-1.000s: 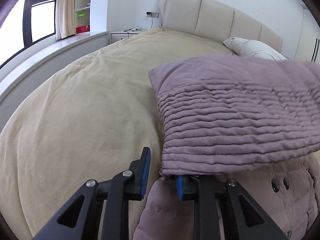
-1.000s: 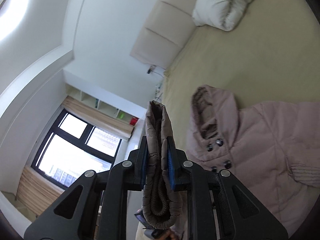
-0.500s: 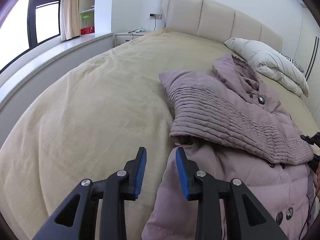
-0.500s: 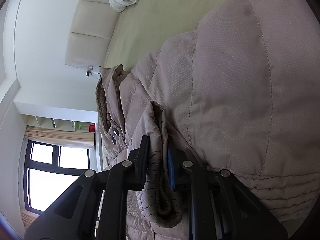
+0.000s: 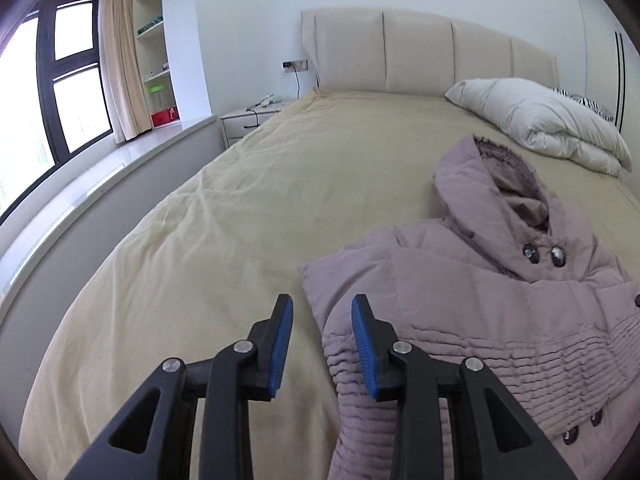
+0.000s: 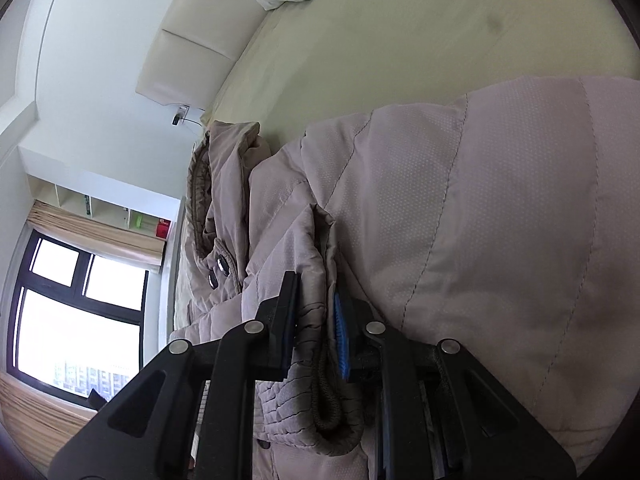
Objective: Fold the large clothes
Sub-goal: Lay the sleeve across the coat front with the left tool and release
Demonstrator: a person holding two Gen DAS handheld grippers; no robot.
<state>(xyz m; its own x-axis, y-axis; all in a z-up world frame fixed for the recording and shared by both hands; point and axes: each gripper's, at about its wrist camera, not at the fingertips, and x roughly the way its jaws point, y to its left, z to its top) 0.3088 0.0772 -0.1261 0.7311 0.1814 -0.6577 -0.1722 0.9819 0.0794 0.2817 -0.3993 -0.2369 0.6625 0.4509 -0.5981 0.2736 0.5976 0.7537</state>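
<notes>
A mauve hooded puffer coat (image 5: 500, 292) lies on the beige bed (image 5: 260, 220), hood toward the headboard, one sleeve (image 5: 460, 356) folded across its front. My left gripper (image 5: 322, 340) is open and empty, just above the coat's left edge by the sleeve's fold. In the right wrist view my right gripper (image 6: 316, 320) is shut on the sleeve's ribbed cuff (image 6: 320, 400), resting low on the coat body (image 6: 480, 240).
A white pillow (image 5: 536, 124) lies at the bed's far right by the padded headboard (image 5: 420, 56). A nightstand (image 5: 248, 118), a window ledge (image 5: 80, 184) and a window run along the left side of the bed.
The right gripper brought the sleeve down across the coat and laid it flat. The left gripper let go of the coat, pulled back and rose slightly.
</notes>
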